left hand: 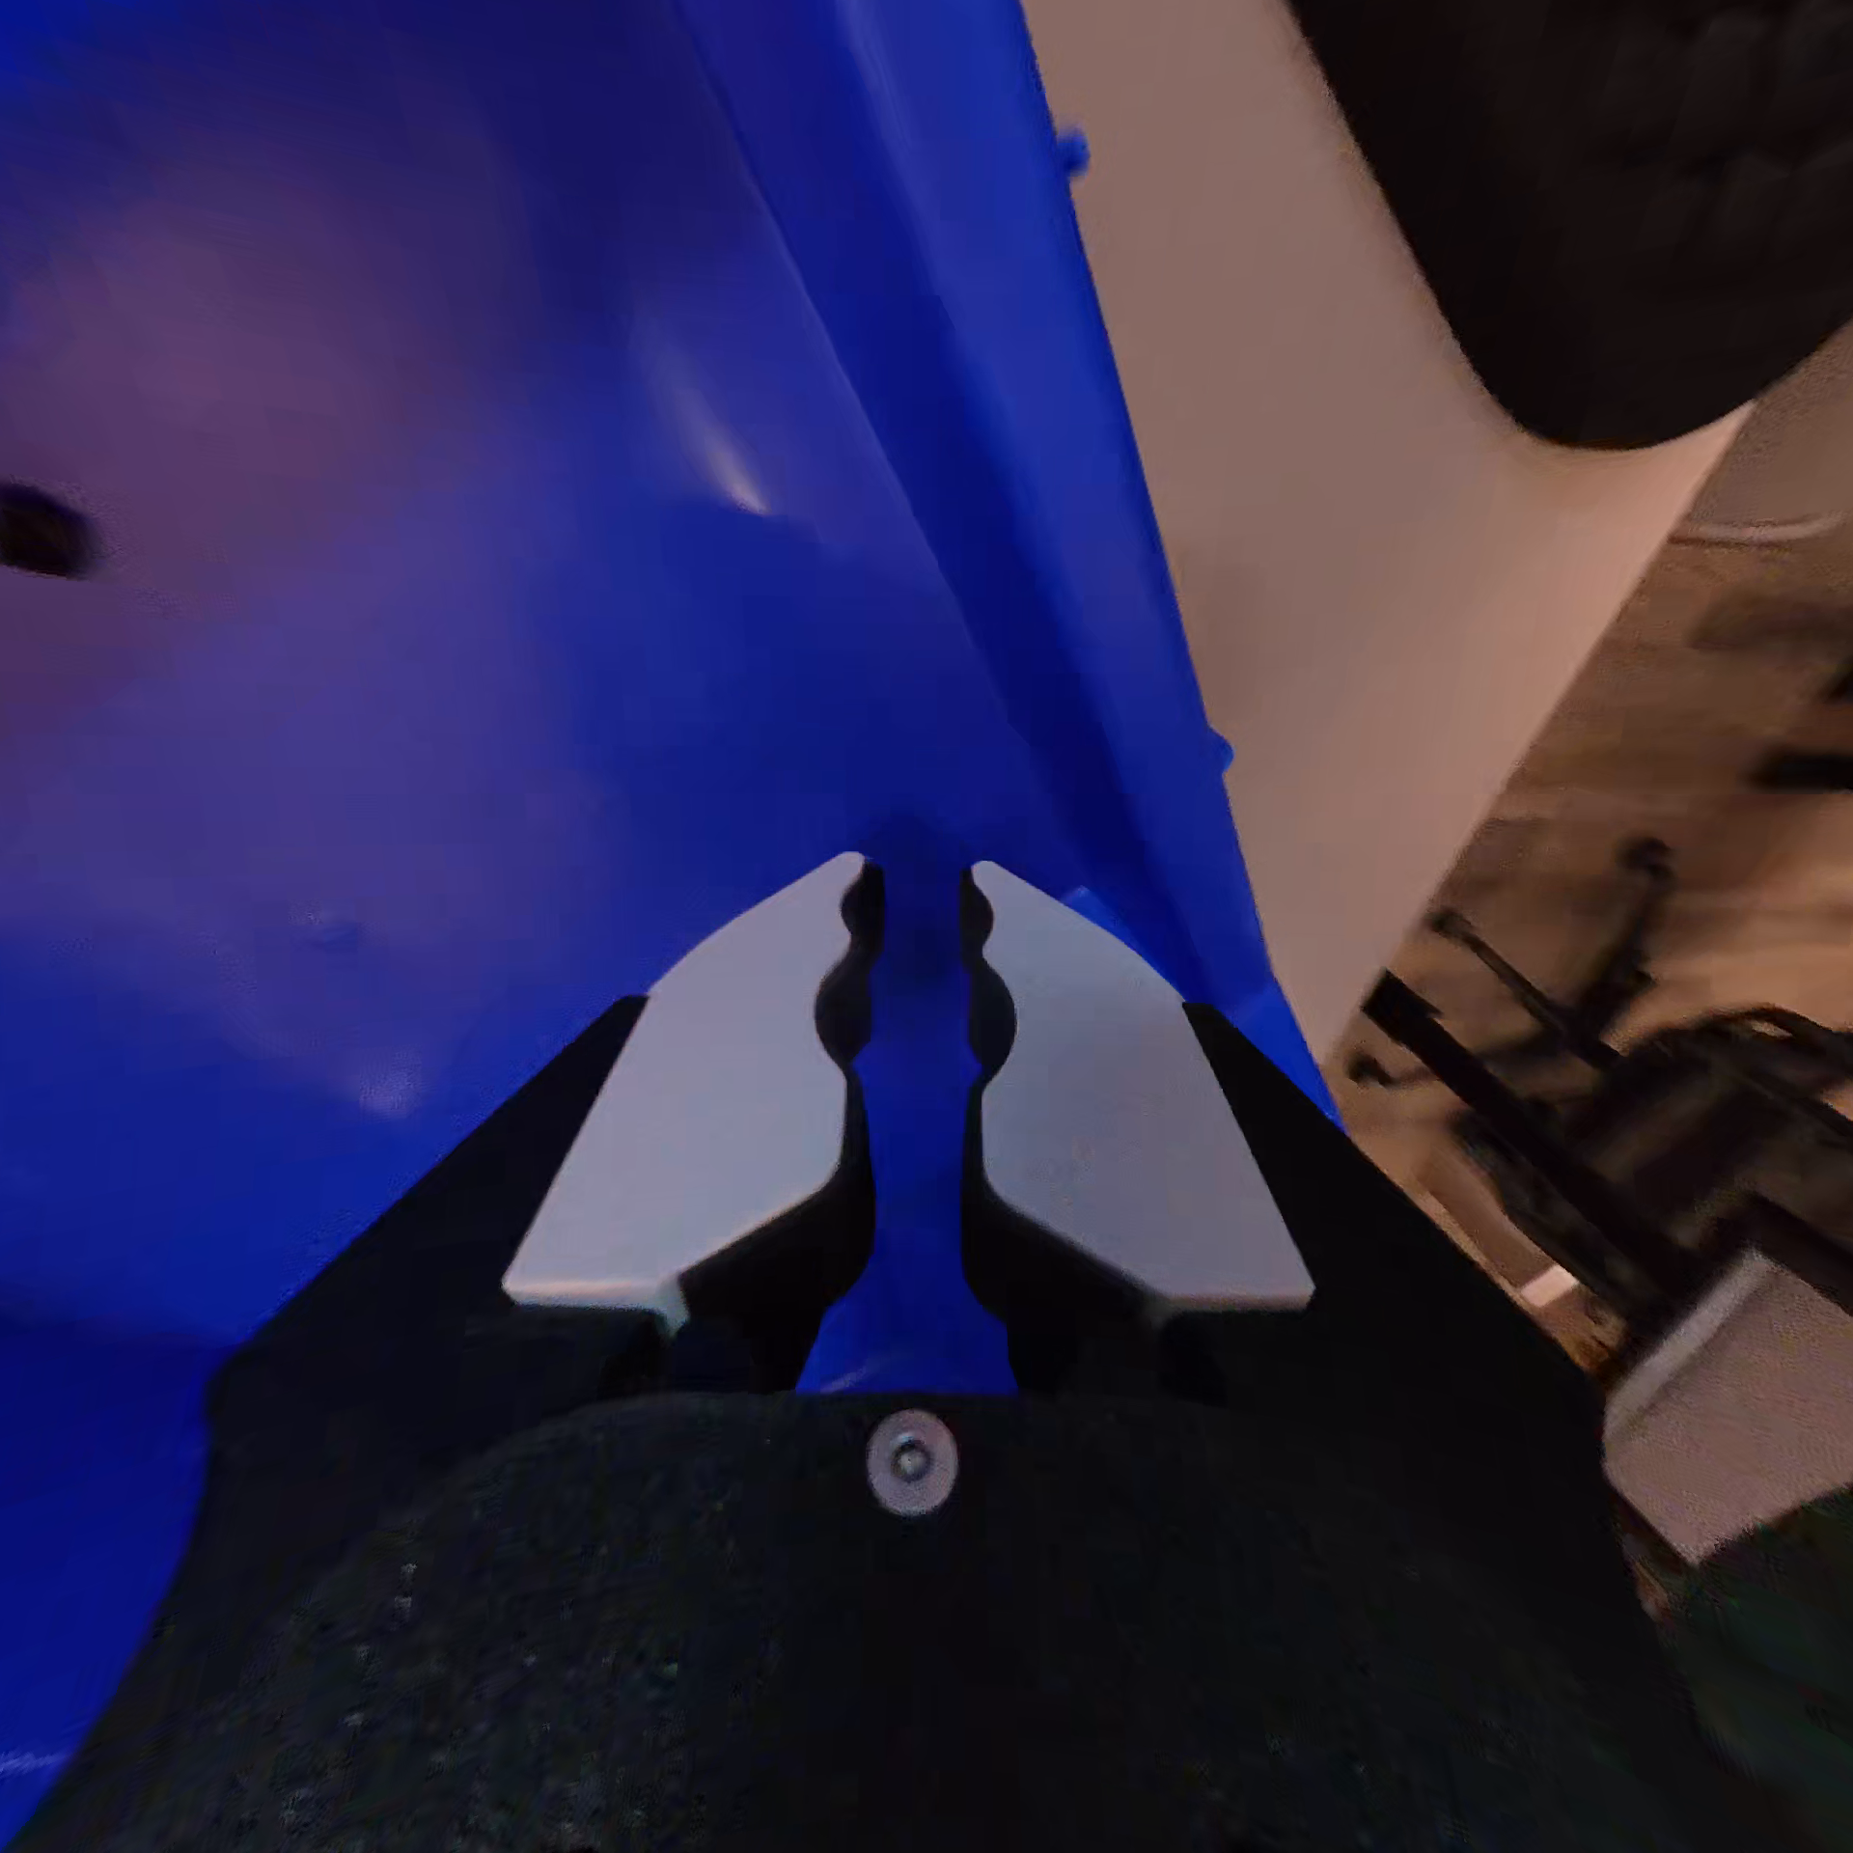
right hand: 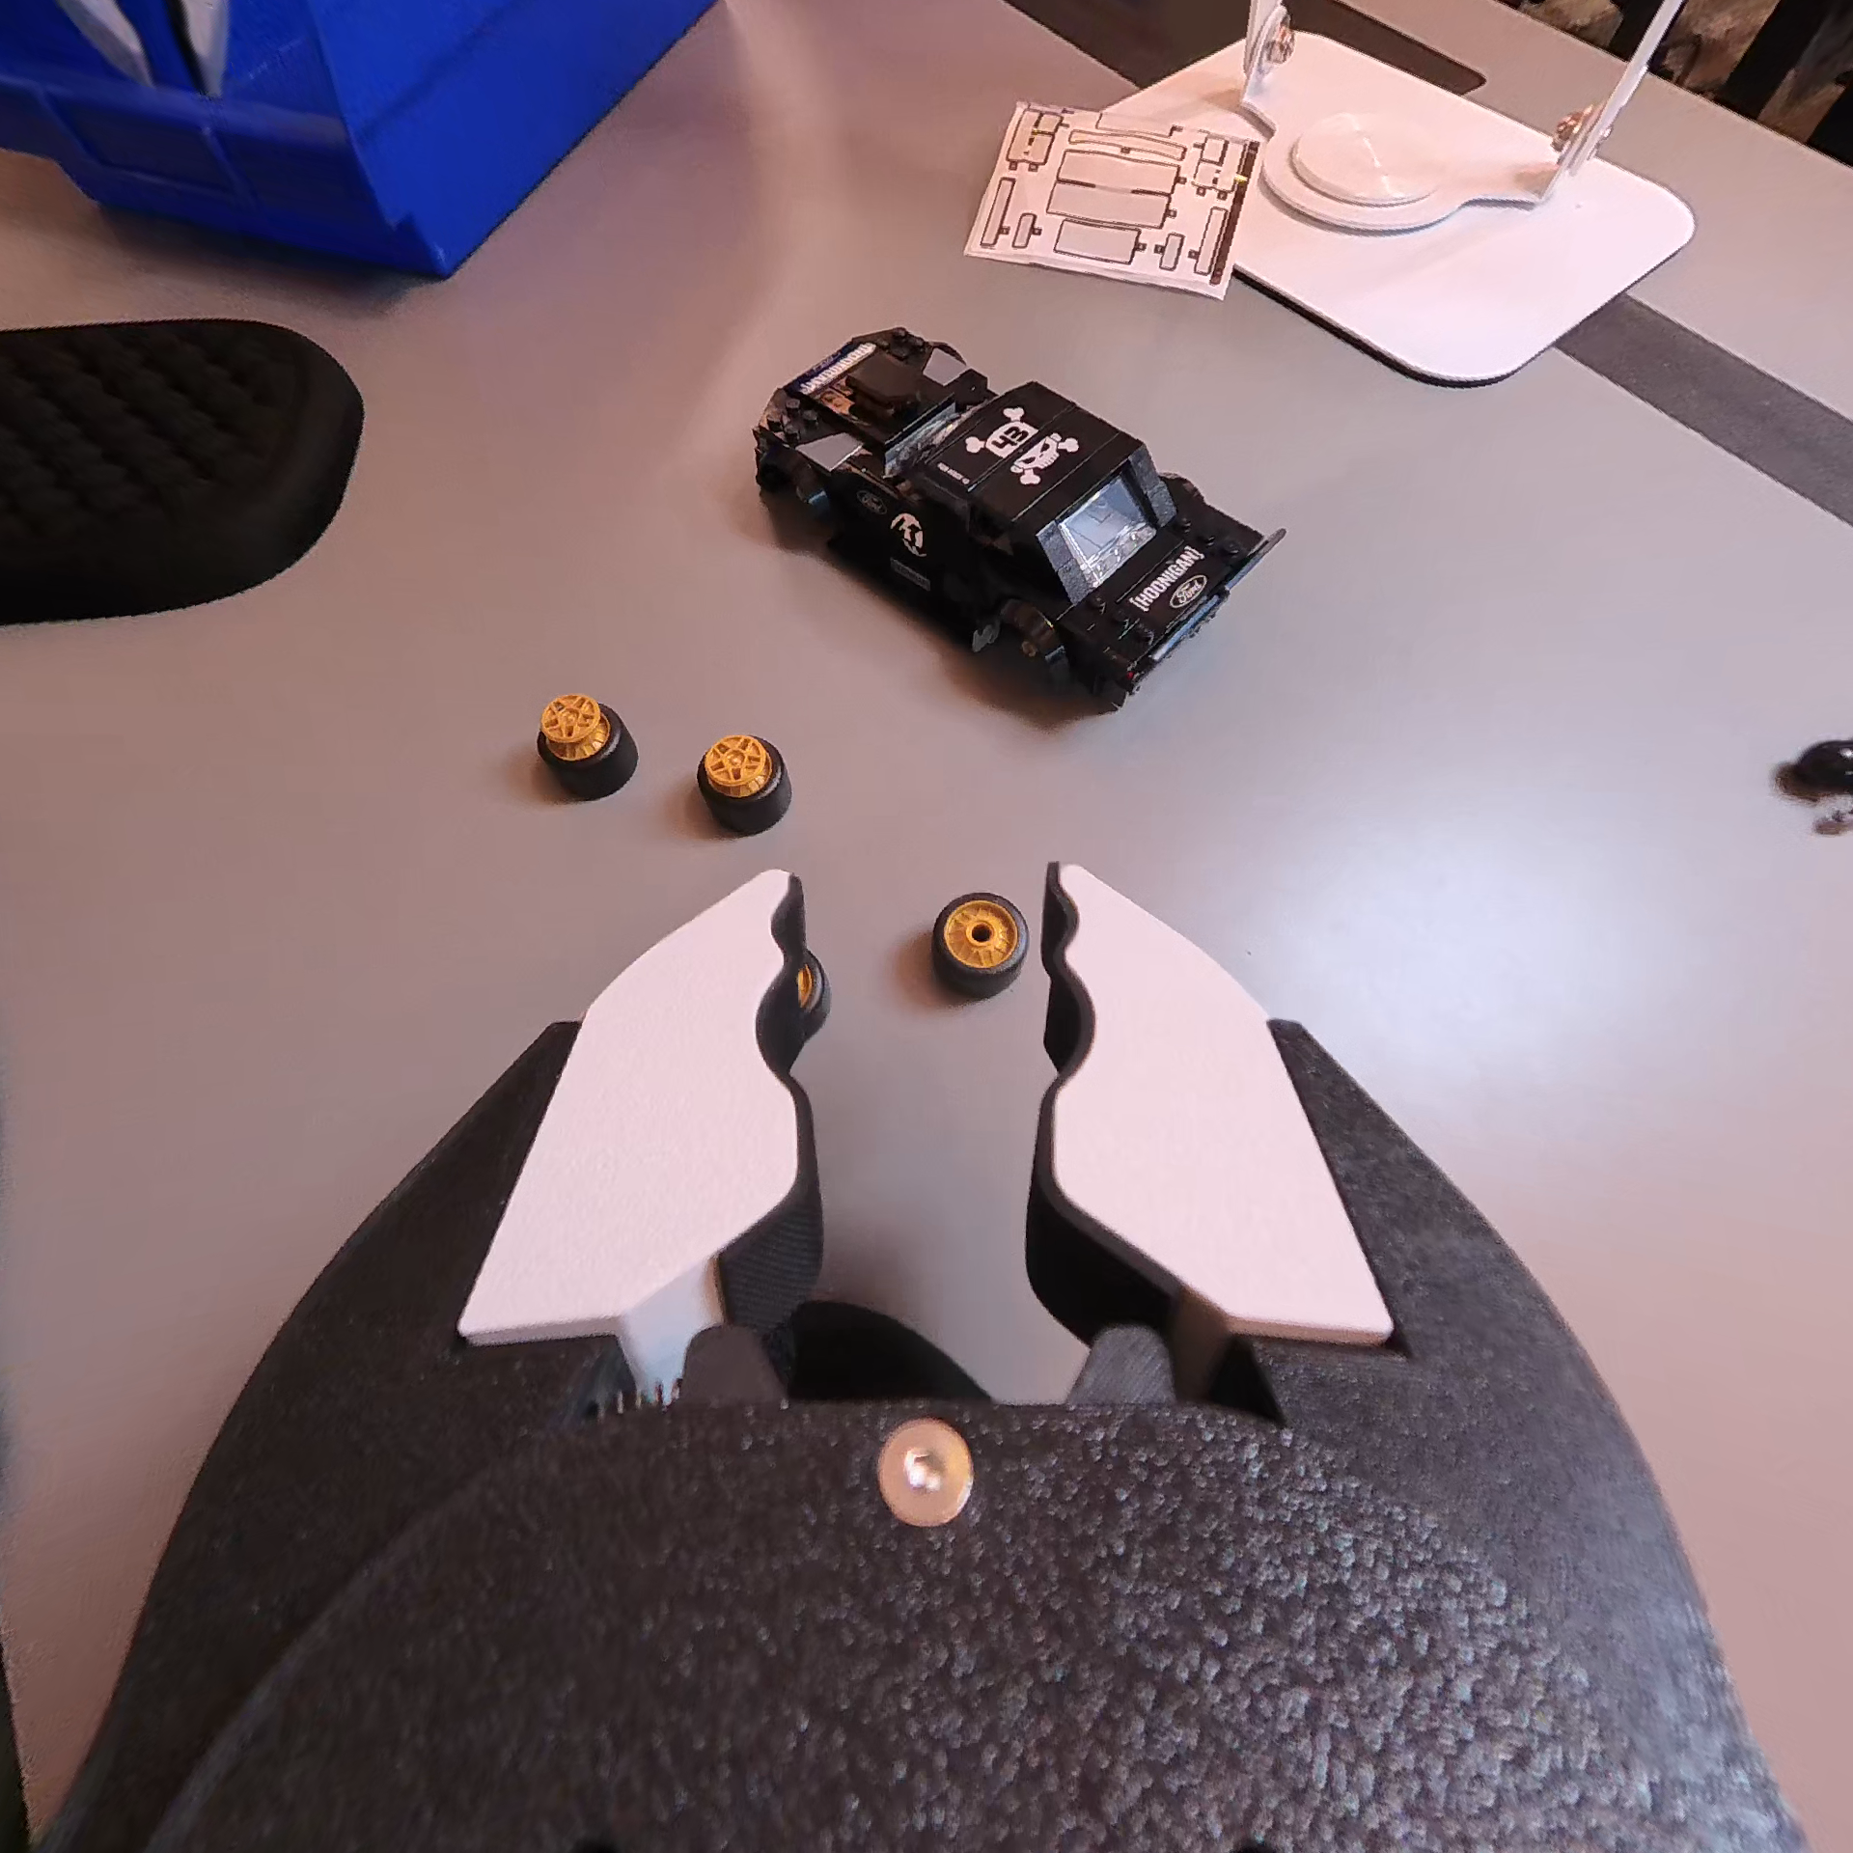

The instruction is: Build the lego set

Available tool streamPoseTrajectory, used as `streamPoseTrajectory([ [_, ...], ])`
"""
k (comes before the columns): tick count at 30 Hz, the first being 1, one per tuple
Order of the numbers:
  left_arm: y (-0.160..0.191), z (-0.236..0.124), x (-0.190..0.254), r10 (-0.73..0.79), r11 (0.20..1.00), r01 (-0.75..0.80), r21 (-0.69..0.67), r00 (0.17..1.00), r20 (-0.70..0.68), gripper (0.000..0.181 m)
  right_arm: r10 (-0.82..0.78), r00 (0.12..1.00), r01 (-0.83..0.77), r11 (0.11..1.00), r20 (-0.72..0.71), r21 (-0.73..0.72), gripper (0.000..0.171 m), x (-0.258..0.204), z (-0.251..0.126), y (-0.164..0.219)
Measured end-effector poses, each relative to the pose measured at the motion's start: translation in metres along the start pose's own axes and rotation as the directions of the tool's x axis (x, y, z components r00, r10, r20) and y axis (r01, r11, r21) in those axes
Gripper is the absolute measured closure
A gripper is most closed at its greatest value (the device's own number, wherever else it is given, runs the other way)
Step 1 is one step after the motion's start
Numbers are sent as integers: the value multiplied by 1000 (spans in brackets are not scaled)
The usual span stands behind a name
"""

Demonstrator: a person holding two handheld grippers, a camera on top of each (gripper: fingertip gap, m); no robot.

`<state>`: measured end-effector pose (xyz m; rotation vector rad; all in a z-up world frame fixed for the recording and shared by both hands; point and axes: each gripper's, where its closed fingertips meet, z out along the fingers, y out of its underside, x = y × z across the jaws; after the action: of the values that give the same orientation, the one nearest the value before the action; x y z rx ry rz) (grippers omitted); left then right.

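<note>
A black lego car without wheels sits on the grey table. Two gold-rimmed black wheels stand left of it. My right gripper is open and empty, low over the table. A third wheel lies between its fingertips, close to the right finger. Another wheel is half hidden behind the left finger. My left gripper is shut on the wall of a blue bin. The bin also shows at the far left in the right wrist view.
A sticker sheet lies behind the car, next to a white stand base. A black textured pad lies at the left. Small black pieces lie at the right edge. The left wrist view shows the table edge and floor at right. The left gripper's tips are roughly 50 cm from the right gripper's.
</note>
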<state>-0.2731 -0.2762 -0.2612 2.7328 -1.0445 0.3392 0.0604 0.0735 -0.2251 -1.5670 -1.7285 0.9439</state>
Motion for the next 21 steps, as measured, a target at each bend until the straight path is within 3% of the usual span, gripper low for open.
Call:
streamPoseTrajectory([
  [4,15,19,16,-54,979,28,-204,991,-124,152,-10,1000,10,1000,7,10,126,-2,2,-2],
  [11,29,26,17,35,942,-63,-329,995,-90,150,15,999,-15,1000,-31,6,126,7,-10,7],
  [15,32,31,14,70,919,-78,-386,997,-34,173,33,999,-32,999,-41,25,126,9,-12,9],
  [16,31,32,15,66,919,-75,-386,997,-37,181,35,999,-34,999,-39,26,126,9,-11,10],
  [18,27,30,9,33,940,-28,-339,999,9,180,34,999,-33,999,-36,21,126,9,-10,12],
  [21,14,10,-3,-43,988,57,-140,994,98,180,26,999,-26,999,-35,20,126,10,-10,11],
])
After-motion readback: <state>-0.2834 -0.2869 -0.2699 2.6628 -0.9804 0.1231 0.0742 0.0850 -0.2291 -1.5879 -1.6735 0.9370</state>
